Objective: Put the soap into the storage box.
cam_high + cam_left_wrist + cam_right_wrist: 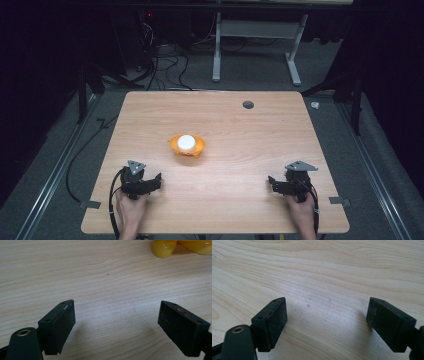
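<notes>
Both tools rest low on the wooden surface (250, 135) near the bottom of the frame, the left tool (150, 183) at lower left and the right tool (276, 184) at lower right, each held from below by a hand. Both are released, jaws spread wide with only bare wood between them. An orange bowl (187, 145) holding a white ball (186, 142) sits mid-frame, well apart from both, probably placed centrally so either hand can reach it.

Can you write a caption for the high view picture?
Two open grippers, left and right, wait near an orange bowl.
</notes>
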Tool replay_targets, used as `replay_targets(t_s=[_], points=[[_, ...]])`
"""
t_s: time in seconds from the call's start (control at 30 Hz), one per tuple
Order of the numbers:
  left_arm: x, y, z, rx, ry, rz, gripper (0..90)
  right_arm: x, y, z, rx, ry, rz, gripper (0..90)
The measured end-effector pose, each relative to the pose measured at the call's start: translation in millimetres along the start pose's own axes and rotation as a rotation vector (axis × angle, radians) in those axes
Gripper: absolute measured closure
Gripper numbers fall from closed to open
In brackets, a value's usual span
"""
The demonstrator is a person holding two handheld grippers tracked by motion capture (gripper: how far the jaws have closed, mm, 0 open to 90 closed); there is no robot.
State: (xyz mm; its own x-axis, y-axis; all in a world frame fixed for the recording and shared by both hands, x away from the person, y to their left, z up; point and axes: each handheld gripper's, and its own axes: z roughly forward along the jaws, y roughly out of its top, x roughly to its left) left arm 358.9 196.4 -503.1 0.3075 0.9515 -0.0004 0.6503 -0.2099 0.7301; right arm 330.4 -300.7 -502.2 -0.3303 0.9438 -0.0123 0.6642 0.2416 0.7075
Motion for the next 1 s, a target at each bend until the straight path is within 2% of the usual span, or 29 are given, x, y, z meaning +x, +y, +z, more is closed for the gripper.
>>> replay_targets(t_s=[0.1, 0.37, 1.0], points=[[-0.7, -0.1, 4.0, 0.019, 0.004, -0.002, 15.0, 0.0, 0.0, 0.0, 0.0, 0.0, 0.0, 17.8], [-0.3, -0.2, 6.0, 0.016, -0.006, -0.013, 14.5, 0.1, 0.0, -0.1, 0.001, -0.001, 0.002, 17.8], [-0.1, -0.3, 7.1, 0.011, -0.013, -0.009, 13.2, -0.4, 0.0, 0.0, -0.002, 0.0, 0.006, 18.0]])
